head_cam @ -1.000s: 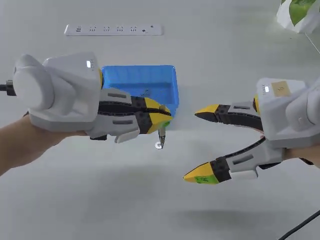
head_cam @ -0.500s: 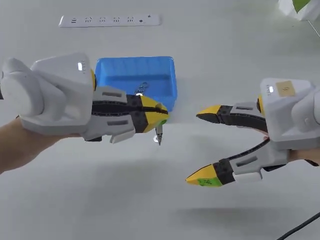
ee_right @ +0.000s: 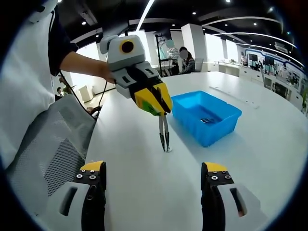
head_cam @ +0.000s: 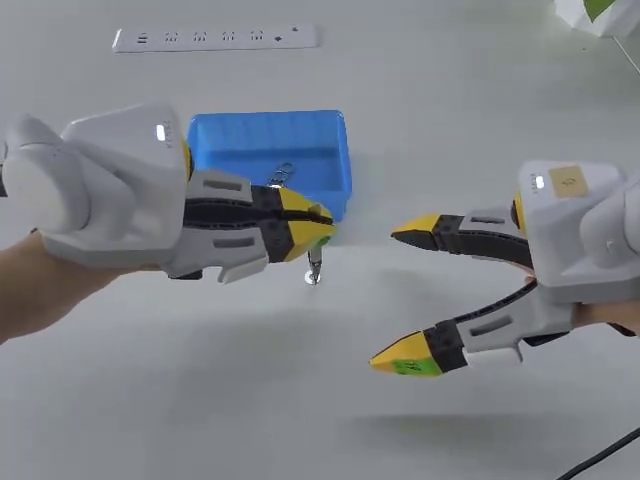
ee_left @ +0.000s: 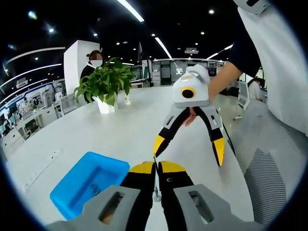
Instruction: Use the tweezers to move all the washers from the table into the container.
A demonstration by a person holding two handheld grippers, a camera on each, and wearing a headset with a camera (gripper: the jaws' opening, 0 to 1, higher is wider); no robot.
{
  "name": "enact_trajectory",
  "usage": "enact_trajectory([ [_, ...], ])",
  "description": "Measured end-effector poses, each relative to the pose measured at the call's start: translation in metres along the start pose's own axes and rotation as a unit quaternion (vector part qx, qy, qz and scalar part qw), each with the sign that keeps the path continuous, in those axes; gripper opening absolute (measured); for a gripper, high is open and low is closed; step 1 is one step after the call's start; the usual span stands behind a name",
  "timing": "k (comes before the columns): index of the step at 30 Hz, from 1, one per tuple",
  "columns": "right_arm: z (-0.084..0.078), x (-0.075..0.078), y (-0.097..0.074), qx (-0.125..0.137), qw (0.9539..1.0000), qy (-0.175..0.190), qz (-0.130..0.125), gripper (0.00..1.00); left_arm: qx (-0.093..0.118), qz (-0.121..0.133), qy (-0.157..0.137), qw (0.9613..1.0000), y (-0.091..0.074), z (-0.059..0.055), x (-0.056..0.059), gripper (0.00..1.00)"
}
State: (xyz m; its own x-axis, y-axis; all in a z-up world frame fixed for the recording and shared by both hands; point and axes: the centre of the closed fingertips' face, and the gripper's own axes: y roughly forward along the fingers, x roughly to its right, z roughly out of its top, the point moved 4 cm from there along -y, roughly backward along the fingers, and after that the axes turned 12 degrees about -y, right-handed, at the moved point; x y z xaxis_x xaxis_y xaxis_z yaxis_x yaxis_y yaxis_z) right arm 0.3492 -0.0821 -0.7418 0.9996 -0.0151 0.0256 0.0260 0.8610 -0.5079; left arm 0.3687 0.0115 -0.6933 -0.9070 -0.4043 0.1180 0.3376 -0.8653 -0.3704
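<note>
The left gripper (head_cam: 325,228) has its yellow-tipped jaws pressed together on the upper end of the tweezers (head_cam: 315,262), which hang below the jaws with their long axis upright and their tips pointing straight down at the white table (head_cam: 250,400). In the right gripper view the two thin legs of the tweezers run down side by side and meet at the tips, right at the table surface; whether they touch it or stop just above it cannot be told. A small shiny speck sits at the tips, too small to say if it is a washer. The tweezers are just in front of the near wall of the blue container (head_cam: 270,135), outside it and over bare table. Inside the container a few washers (head_cam: 282,172) lie together on the floor, toward the near side. The right gripper (head_cam: 383,296) is off to the right, apart from the tweezers and the container, its two jaws spread wide with nothing between them and its tips pointing toward the left gripper. A white power strip (head_cam: 215,38) lies on the table beyond the container. In the left gripper view a potted plant (ee_left: 103,86) stands far back on the table, and a mesh chair (ee_left: 269,163) is at the right edge.
</note>
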Motion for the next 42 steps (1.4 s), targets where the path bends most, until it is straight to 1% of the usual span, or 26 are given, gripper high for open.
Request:
enact_trajectory([
  [2, -0.001, 0.0, 0.0, 0.0, 1.0, 0.002, 0.0, 0.81, -0.004, -0.003, 0.0, 1.0, 0.0, -0.002, 0.002, 0.06],
  [3, -0.001, 0.0, 0.001, 0.0, 1.0, 0.002, 0.0, 0.81, 0.0, -0.002, -0.001, 1.0, -0.001, -0.002, 0.002, 0.06],
  [8, 0.002, -0.001, 0.005, 0.003, 1.0, 0.0, 0.006, 0.81, 0.001, 0.001, -0.005, 1.0, -0.003, -0.004, 0.002, 0.06],
  [11, 0.006, -0.001, 0.012, 0.004, 0.9999, -0.008, 0.014, 0.81, 0.0, 0.001, -0.001, 1.0, -0.005, -0.005, 0.004, 0.06],
  [15, 0.011, -0.001, 0.02, 0.0, 0.9994, -0.022, 0.026, 0.79, 0.003, 0.003, -0.009, 1.0, -0.007, -0.006, 0.003, 0.06],
  [18, 0.016, 0.001, 0.03, 0.003, 0.9989, -0.03, 0.035, 0.77, 0.004, 0.002, -0.013, 0.9999, -0.007, -0.006, 0.004, 0.06],
  [21, 0.018, 0.002, 0.041, 0.001, 0.9982, -0.039, 0.046, 0.75, 0.002, -0.002, -0.01, 0.9999, -0.004, -0.006, 0.008, 0.06],
  [24, 0.019, 0.002, 0.051, -0.006, 0.9971, -0.047, 0.059, 0.69, 0.004, -0.002, -0.012, 0.9999, -0.003, -0.006, 0.009, 0.06],
  [27, 0.02, 0.006, 0.057, -0.007, 0.9967, -0.052, 0.062, 0.62, 0.005, -0.005, -0.016, 0.9998, -0.003, -0.006, 0.01, 0.06],
  [30, 0.014, 0.012, 0.064, -0.027, 0.9961, -0.059, 0.06, 0.54, 0.003, -0.002, -0.019, 0.9998, -0.004, -0.006, 0.009, 0.06],
  [32, 0.012, 0.012, 0.067, -0.031, 0.9955, -0.06, 0.066, 0.52, 0.002, 0.004, -0.021, 0.9998, -0.004, -0.007, 0.007, 0.06],
  [37, 0.016, 0.014, 0.071, -0.029, 0.9949, -0.069, 0.067, 0.43, 0.002, 0.008, -0.029, 0.9996, -0.003, -0.007, 0.004, 0.06],
  [42, 0.017, 0.018, 0.073, -0.033, 0.994, -0.083, 0.063, 0.31, -0.002, 0.005, -0.033, 0.9994, -0.002, -0.008, 0.006, 0.07],
])
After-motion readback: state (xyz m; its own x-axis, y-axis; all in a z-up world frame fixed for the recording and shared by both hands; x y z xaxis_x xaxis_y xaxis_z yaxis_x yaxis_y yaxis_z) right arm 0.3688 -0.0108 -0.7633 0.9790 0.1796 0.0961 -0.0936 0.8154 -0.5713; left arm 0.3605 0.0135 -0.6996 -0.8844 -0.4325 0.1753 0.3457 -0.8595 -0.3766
